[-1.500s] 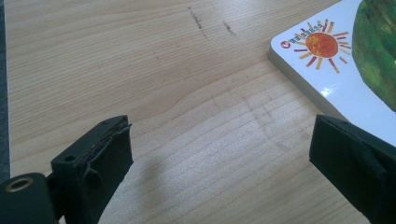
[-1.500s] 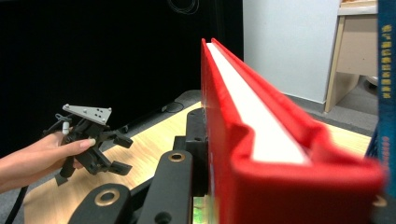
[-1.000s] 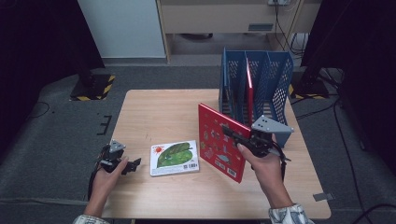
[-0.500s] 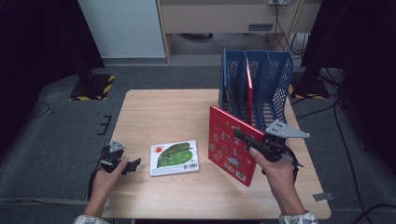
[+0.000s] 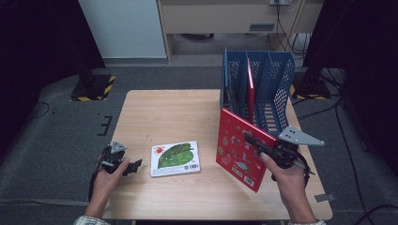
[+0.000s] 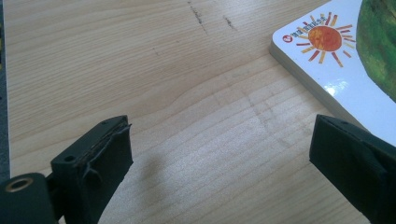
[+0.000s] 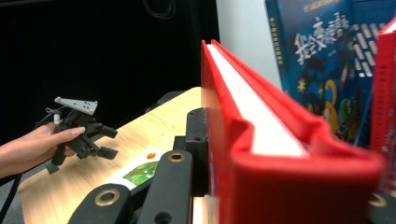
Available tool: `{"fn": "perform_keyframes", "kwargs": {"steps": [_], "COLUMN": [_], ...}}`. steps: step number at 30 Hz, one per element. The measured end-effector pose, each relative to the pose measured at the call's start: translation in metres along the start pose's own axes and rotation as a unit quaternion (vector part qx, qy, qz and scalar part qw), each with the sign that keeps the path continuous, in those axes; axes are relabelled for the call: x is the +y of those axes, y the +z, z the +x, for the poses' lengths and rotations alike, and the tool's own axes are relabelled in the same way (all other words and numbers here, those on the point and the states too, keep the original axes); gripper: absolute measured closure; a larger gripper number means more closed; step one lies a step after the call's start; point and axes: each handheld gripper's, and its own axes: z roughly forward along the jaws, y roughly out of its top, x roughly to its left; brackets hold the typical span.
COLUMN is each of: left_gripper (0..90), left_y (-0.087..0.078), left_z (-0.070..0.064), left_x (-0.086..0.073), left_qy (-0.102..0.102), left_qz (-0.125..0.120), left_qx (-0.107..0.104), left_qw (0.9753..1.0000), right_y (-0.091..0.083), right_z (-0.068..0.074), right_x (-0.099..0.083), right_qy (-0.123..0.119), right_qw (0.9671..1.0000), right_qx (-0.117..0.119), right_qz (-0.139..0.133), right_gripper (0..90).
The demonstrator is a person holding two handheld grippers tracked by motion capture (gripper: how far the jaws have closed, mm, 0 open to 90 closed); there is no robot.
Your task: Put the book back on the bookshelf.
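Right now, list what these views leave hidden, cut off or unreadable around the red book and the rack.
1. Red book: high view, cover pictures too small to read; right gripper view, near corner blurred.
2. Right gripper: right gripper view, the far jaw is hidden behind the book.
3. Green book: left gripper view, cut off by the right edge.
4. Rack: high view, the books inside are masked by its mesh walls; titles unreadable.

A thick red book (image 5: 241, 149) is standing tilted above the tabletop's (image 5: 164, 112) right side, its picture-dotted cover facing left, clamped in the right gripper (image 5: 263, 149).
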Motion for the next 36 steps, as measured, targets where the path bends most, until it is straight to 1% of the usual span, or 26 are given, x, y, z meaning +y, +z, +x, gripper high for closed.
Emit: {"fn": "perform_keyframes", "kwargs": {"steps": [11,17,21,24,28,36], "left_gripper": [5.0,5.0,5.0,5.0,4.9,4.9], "left_y": [0.0,0.001,0.0,0.0,0.001,0.001], "left_z": [0.0,-0.001,-0.001,-0.001,-0.001,-0.001], "left_x": [0.0,0.0,0.0,0.0,0.0,0.0], "left_qy": [0.0,0.001,0.0,0.0,0.0,0.0], "left_qz": [0.001,0.002,0.001,0.001,0.002,0.002], "left_qx": [0.0,0.0,0.0,0.0,0.0,0.0], "left_qw": [1.0,1.0,1.0,1.0,1.0,1.0], "right_y": [-0.024,-0.032,-0.035,-0.037,-0.037,-0.036], "right_z": [-0.01,-0.013,-0.015,-0.016,-0.018,-0.02], "right_x": [0.006,0.014,0.022,0.029,0.04,0.062], "right_qy": [0.005,0.008,0.015,0.016,0.015,0.021], "right_qw": [0.9997,0.9993,0.999,0.9988,0.9984,0.9977], "right_qx": [-0.022,-0.035,-0.039,-0.043,-0.051,-0.059], "right_qz": [-0.006,-0.008,-0.012,-0.016,-0.019,-0.027], "right_gripper": [79.8,79.7,79.8,79.7,79.8,79.8]}}
